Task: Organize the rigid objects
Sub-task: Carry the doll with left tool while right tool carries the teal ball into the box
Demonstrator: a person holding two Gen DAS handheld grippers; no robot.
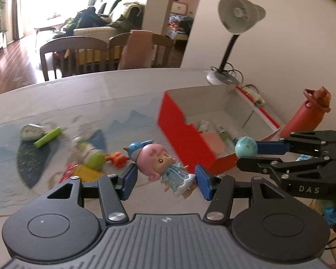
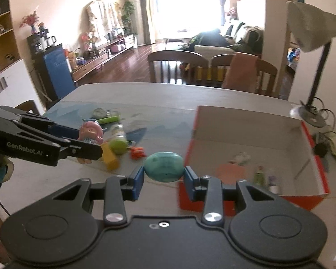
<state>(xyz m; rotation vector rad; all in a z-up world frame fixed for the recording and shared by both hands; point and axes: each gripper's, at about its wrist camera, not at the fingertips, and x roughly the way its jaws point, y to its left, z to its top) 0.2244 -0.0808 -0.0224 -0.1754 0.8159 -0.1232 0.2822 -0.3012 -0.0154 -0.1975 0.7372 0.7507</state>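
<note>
A: What is the left gripper [image 1: 165, 177] carrying?

B: A small plastic doll with pink hair, a blue bird-shaped hat and a pale blue dress [image 1: 161, 165]. Its blue-padded fingers [image 1: 130, 179] are closed on the doll, which hangs tilted above the pale surface [image 1: 100, 94], head towards the left pad and skirt towards the right one.

A: And the right gripper [image 2: 163, 179]?

B: Its fingers [image 2: 138, 179] clamp a smooth turquoise egg-shaped stone [image 2: 164, 167] by its two ends, lifted clear of the surface, just in front of the near red wall of the open red cardboard box with a white inside [image 2: 311, 141].

A: What lies in the box?

B: A salmon-pink flat piece [image 2: 229, 172] and a few small items, too blurred to name.

A: What remains outside it?

B: To the left, on a blue landscape-print mat [image 1: 33, 157]: a lime-green bar [image 1: 47, 137] beside a round silver tin [image 1: 31, 132], a toy with a green ball-like end [image 1: 94, 157], a small orange figure [image 1: 117, 159] and a yellow block [image 2: 109, 157].

A: Anything else nearby?

B: A grey desk lamp [image 1: 237, 18] stands beyond the box, and a red bottle [image 1: 306, 116] leans at its right.
</note>
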